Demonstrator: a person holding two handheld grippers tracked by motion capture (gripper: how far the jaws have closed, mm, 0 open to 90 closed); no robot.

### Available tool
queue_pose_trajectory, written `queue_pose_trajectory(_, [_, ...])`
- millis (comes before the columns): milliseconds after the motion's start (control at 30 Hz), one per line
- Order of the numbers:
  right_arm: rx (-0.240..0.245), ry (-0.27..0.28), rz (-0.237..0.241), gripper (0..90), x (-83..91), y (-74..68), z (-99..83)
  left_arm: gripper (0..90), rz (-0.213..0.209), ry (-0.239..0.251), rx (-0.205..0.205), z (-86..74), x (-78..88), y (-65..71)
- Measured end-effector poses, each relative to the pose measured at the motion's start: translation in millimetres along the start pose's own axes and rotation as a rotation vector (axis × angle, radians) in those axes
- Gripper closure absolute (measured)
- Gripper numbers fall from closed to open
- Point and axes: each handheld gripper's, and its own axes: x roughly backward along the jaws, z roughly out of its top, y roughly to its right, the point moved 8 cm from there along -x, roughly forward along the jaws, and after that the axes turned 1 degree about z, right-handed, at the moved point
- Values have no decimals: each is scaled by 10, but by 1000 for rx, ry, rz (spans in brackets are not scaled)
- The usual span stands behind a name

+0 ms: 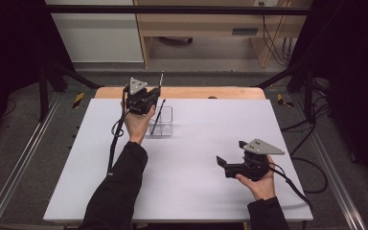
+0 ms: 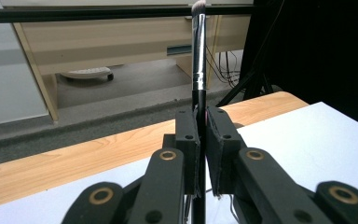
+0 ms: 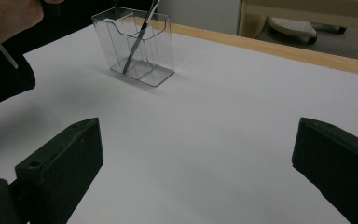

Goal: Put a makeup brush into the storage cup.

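Your left gripper [image 1: 148, 98] has its jaws pinching a makeup brush [image 2: 198, 51] by its black handle, held upright just above the clear holder [image 1: 161, 120] at the far left of the bench [image 1: 196, 158]; judged from that, you are midway through stocking the holder, with one item in and this brush not yet lowered. A second slim tool [image 3: 137, 39], dark and thin, already leans at a slant inside one of the holder's compartments; which compartment the brush is lined up over cannot be told from these views. The brush has a glossy black stem, a bright metal ferrule and a pale, soft tuft at the top; the holder is transparent hard plastic, box-shaped with a stepped front rim and inner dividers, standing flat on the bench. The bench itself is a smooth matte white sheet over a light wooden top whose edge shows along the far side. Your right gripper [image 1: 230, 165] rests at the near right, well apart from the holder, its jaws spread wide with nothing between them; what is left, by the look of it, is to lower the brush into a free compartment and let go.
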Motion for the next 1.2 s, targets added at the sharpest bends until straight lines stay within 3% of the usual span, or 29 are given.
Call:
queue_pose_trajectory(700, [-2, 6, 2, 26, 7, -2, 9, 832, 13, -49, -15, -211, -163, -67])
queue_pose_trajectory(1200, [-2, 3, 5, 27, -1, -8, 3, 832, 23, -61, -24, -351, -142, -107])
